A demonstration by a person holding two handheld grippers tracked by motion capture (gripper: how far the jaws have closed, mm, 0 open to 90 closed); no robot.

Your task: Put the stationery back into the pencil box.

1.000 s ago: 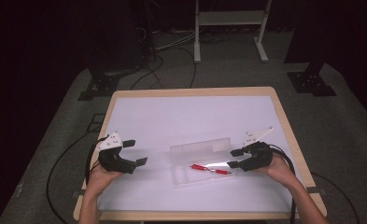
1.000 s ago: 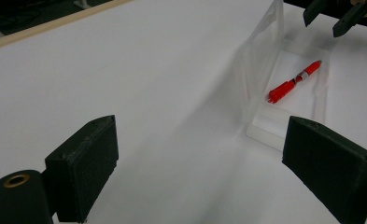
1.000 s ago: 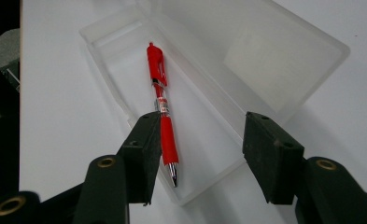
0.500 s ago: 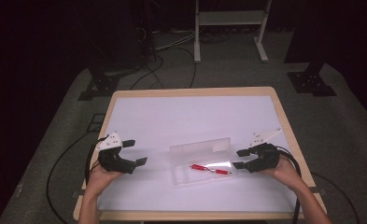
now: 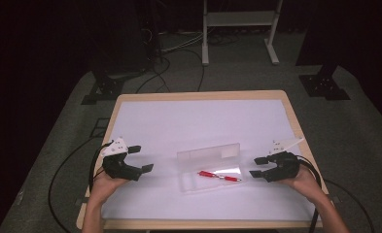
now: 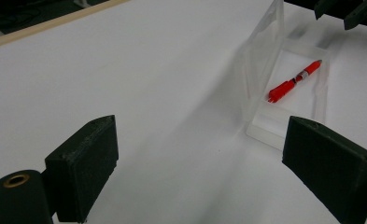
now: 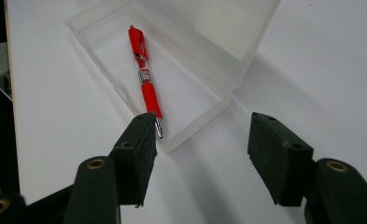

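Black and blocky, the left gripper [image 5: 141, 158] is hovering with jaws spread and empty, well apart from a clear plastic case [image 5: 211, 167] lying open mid-table. Inside, a glossy red pen [image 5: 219, 175] is lying lengthwise, tip toward the nearer right gripper [image 5: 258, 166], likewise spread and empty.

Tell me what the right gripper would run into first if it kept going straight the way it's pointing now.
Most likely the near end wall of the clear plastic case, right ahead of the open right gripper. The red pen lies just inside it. Depth is hard to judge.
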